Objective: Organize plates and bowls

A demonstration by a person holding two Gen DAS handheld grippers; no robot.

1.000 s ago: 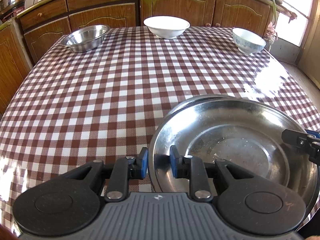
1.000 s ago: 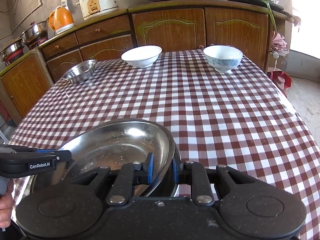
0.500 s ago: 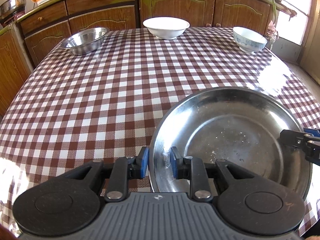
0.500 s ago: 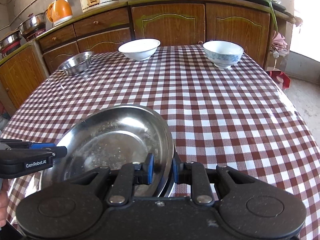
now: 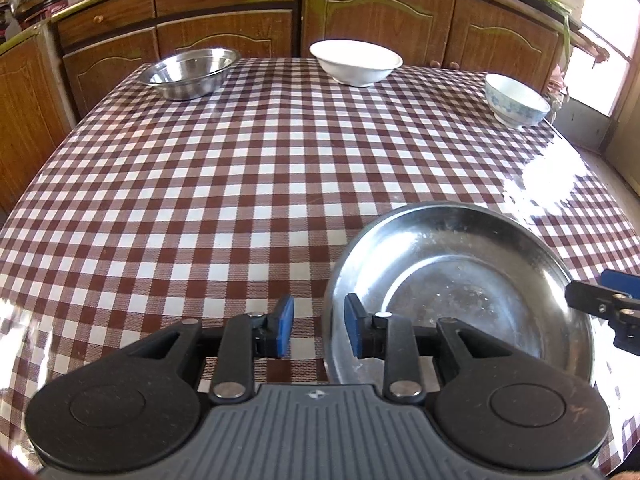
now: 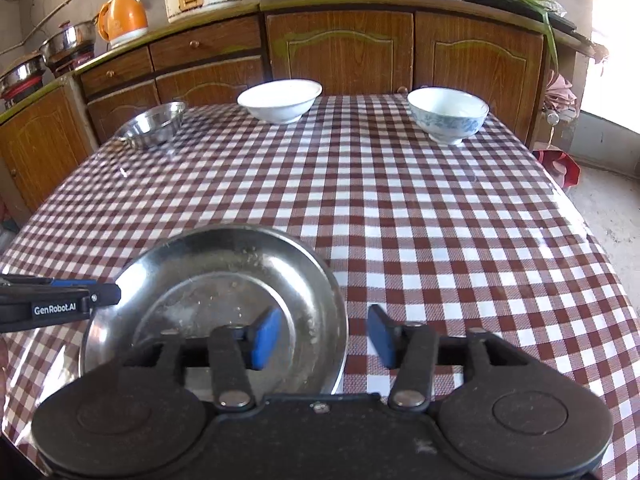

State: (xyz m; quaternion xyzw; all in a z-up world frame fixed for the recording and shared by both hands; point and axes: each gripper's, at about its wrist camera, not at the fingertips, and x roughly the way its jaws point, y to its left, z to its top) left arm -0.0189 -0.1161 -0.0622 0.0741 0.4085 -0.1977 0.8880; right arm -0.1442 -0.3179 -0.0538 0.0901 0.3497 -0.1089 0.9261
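- Release step: left gripper (image 5: 316,328) and right gripper (image 6: 322,336) jaws have just been opening, both now apart, astride steel plate (image 5: 460,292) rim, no pinch.
- Back both straight off; don't drag plate.
- Plate lies at table's near edge, empty.
- Steel bowl (image 5: 190,70), white bowl (image 5: 356,60), patterned bowl (image 5: 516,98) at far edge, apparently empty.

Shiny but scuffed steel plate (image 5: 460,280) on a glossy checked oilcloth (image 5: 240,184); glazed ceramic bowls (image 6: 448,118), wood-grain cabinets (image 6: 340,56) behind.
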